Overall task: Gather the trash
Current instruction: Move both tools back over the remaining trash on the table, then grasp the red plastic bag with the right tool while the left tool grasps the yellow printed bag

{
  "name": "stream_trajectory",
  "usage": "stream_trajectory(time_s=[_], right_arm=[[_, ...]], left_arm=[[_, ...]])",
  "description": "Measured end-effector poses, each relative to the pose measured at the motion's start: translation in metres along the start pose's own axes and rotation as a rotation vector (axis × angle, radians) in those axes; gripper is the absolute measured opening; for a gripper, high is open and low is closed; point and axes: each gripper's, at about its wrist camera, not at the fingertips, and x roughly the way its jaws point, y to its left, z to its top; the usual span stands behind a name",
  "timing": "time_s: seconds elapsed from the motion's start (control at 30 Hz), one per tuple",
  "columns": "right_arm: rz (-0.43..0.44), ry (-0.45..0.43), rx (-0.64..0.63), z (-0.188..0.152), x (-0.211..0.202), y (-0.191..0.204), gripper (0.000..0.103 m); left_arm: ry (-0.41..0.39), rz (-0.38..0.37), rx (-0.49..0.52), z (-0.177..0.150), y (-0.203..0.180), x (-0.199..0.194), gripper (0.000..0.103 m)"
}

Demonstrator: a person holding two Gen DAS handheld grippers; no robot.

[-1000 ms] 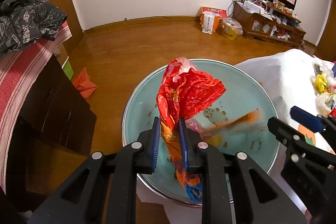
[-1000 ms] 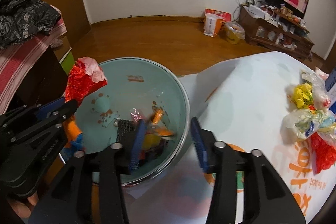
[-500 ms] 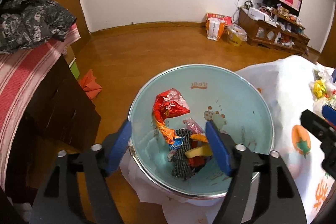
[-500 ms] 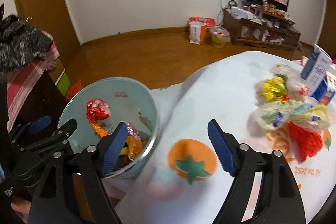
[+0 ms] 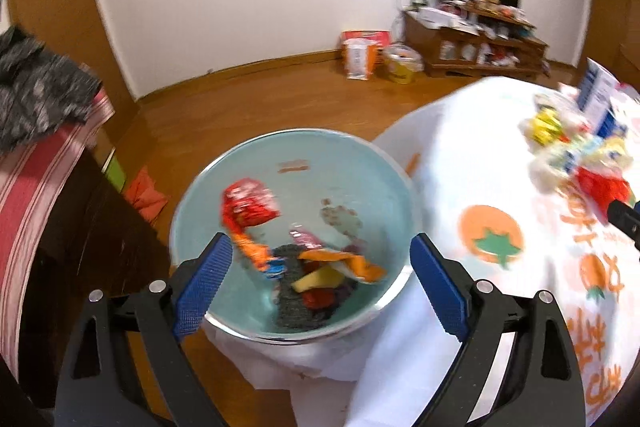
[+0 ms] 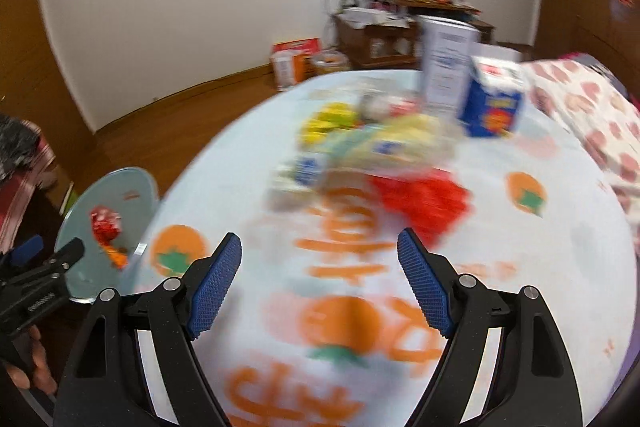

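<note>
My left gripper (image 5: 318, 283) is spread wide and empty above the pale green bin (image 5: 384, 163), which stands on the floor against the table's edge. Inside lie the red wrapper (image 5: 250, 205), an orange wrapper (image 5: 348, 263) and darker scraps I cannot sort out. My right gripper (image 6: 320, 285) is also spread wide, holding nothing, over the tablecloth (image 6: 540, 259). Ahead, motion blur smears the trash pile (image 6: 360, 147): I make out a red crumple (image 6: 424, 201), something yellow (image 6: 330, 117), and a blue carton (image 6: 494, 103) standing behind.
</note>
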Motion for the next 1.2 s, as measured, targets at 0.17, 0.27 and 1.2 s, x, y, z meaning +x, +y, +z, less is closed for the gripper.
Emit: stream_trajectory(time_s=[0.17,0.27,1.2], right_arm=[[-0.087,0.002,0.016,-0.005,-0.004,-0.051,0.08],[-0.103,0.013,0.012,0.0,0.004,-0.07,0.08],[-0.171,0.036,-0.049,-0.008,-0.02,-0.187,0.03]], left_arm=[[-0.006,-0.049,0.056,0.0,-0.032,-0.003,0.088],[0.001,-0.092,0.087,0.002,-0.053,-0.001,0.088],[-0.058,-0.321,0.376,0.041,-0.218,0.032,0.088]])
